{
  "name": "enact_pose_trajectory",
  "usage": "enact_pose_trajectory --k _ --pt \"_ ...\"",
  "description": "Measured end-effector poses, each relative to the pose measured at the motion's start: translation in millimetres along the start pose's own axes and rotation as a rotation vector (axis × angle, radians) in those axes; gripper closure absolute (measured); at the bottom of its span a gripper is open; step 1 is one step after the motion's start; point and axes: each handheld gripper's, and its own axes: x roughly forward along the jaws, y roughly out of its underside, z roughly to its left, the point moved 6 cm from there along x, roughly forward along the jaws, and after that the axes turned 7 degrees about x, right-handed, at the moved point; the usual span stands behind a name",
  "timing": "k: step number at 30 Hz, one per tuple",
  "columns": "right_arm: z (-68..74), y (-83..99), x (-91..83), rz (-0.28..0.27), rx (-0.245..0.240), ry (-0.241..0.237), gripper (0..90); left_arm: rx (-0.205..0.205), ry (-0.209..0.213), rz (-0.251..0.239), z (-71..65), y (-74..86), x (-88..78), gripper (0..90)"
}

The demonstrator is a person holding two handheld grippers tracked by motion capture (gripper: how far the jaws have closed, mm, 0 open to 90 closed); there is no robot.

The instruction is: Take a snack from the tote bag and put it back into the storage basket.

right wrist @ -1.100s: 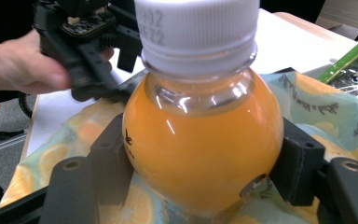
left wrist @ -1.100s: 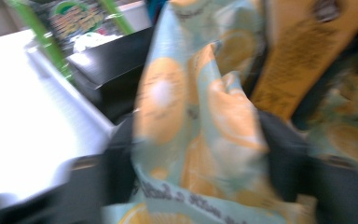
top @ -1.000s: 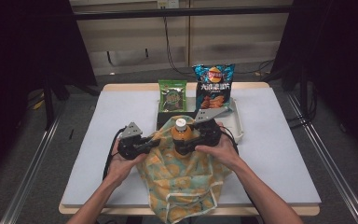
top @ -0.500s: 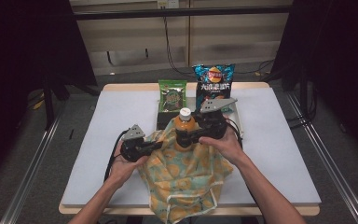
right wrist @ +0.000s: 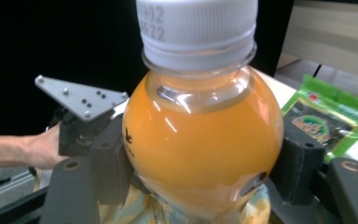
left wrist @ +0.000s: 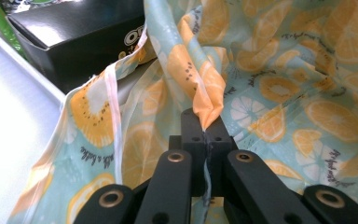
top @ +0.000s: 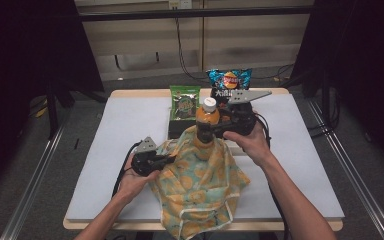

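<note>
Bottle: my right gripper (top: 206,131) squeezes the orange juice bottle (top: 206,120) on both sides of its round body, with the white cap (right wrist: 196,23) above the jaws.
Where it is: the bottle is up in the air over the bag mouth, its bottom end hidden by the cloth.
Bag: my left gripper (top: 167,159) is pressed together on a fold of the orange-print cloth bag (top: 200,185) at its rim, and I see that pinched fold (left wrist: 208,100) up close.
How the bottle feels: I think it is full, so heavy, and its smooth plastic could slip. I would hold it at the wide part, not the cap.
How the bag feels: soft and floppy, I think. It sags unless I hold the rim up.
Nearby: a black box (left wrist: 74,37) and a green snack pack (top: 184,102) sit just behind.
</note>
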Motion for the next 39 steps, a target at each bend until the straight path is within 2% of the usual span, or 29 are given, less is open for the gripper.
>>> enact_pose_trajectory --k 3,6,8,11,13,17,21,23,24,26,28,29,33,35,39 --pt "-2.9 -8.1 -8.7 -0.002 -0.012 0.024 32.1 0.002 0.004 -0.003 -0.2 1.8 -6.4 89.8" --pt "-5.5 -14.1 -17.9 -0.026 -0.008 0.031 32.1 0.005 -0.006 -0.011 -0.2 2.9 -14.3 89.9" --pt "-9.1 -15.6 -23.6 -0.031 -0.012 0.049 32.1 0.027 -0.016 -0.003 -1.8 3.7 -22.3 89.6" --pt "-17.5 -13.8 -32.2 -0.024 -0.007 0.079 32.1 0.036 -0.011 -0.009 -6.0 6.2 -34.3 89.8" --pt "-23.8 -10.5 -37.2 -0.023 0.002 0.099 32.1 0.052 0.009 -0.003 -9.4 10.7 -42.1 89.8" --pt "-31.0 -4.0 -42.4 -0.029 0.019 0.111 32.1 0.067 0.029 0.020 -12.0 21.0 -54.1 89.9" --pt "-35.0 1.3 -44.4 -0.025 0.026 0.121 32.1 0.065 0.040 0.035 -11.9 31.2 -63.0 89.9" --pt "-39.3 4.7 -45.7 -0.025 0.032 0.129 32.1 0.065 0.054 0.053 -12.6 36.6 -67.5 89.9" --pt "-40.6 5.8 -46.2 -0.022 0.032 0.135 32.1 0.069 0.074 0.064 -14.0 39.6 -69.2 89.8" --pt "-44.0 8.5 -47.7 -0.022 0.035 0.144 32.1 0.066 0.094 0.075 -18.8 44.6 -70.9 89.9" --pt "-47.5 11.1 -49.9 -0.024 0.040 0.156 32.1 0.085 0.117 0.106 -23.1 51.7 -73.5 89.8" --pt "-49.6 12.7 -51.2 -0.024 0.042 0.164 32.1 0.080 0.126 0.104 -25.0 54.0 -73.1 89.8" --pt "-59.4 21.7 -54.3 -0.024 0.055 0.200 32.1 0.102 0.170 0.140 -32.4 59.4 -68.7 89.7" --pt "-62.6 28.1 -54.4 -0.020 0.061 0.208 32.1 0.112 0.184 0.162 -35.3 63.5 -66.1 89.4" --pt "-71.4 38.4 -53.7 -0.011 0.071 0.225 32.1 0.107 0.181 0.170 -34.1 66.4 -60.4 86.8"
